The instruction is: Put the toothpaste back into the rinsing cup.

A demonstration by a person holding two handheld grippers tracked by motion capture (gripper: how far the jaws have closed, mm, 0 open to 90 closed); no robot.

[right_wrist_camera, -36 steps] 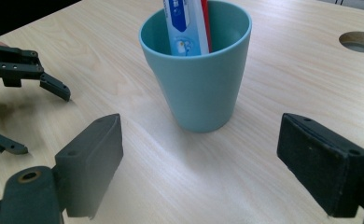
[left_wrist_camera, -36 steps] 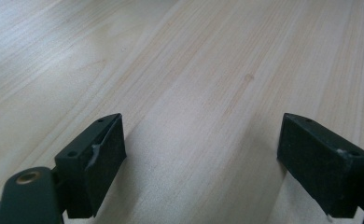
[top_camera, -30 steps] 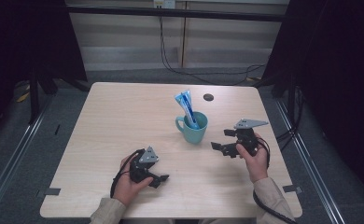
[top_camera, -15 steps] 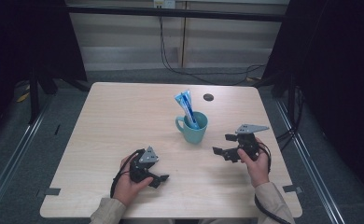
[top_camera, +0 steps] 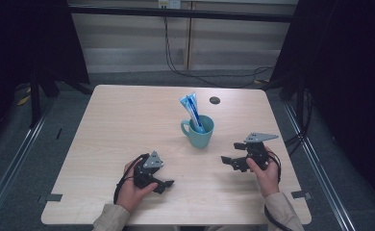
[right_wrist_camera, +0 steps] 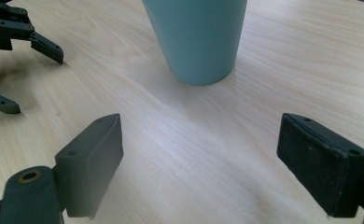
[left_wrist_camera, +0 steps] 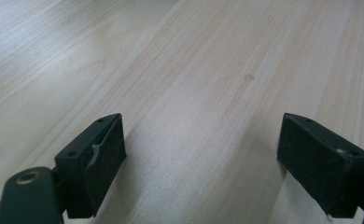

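Table (top_camera: 128,120): both grippers' fingers gape empty; high view alone reveals the mug's (top_camera: 198,134) blue packet (top_camera: 191,108).

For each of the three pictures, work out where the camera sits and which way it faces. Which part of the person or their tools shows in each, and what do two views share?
High view: above the person's side, facing forward and down on the table; both hands, left tongs and right tongs show.
Left gripper view: on the left tongs, looking low along bare tabletop between its open jaws.
Right gripper view: on the right tongs, facing the teal mug; the left tongs appear farther off.
Shared: the mug, holding blue packets, appears in the high and right gripper views.
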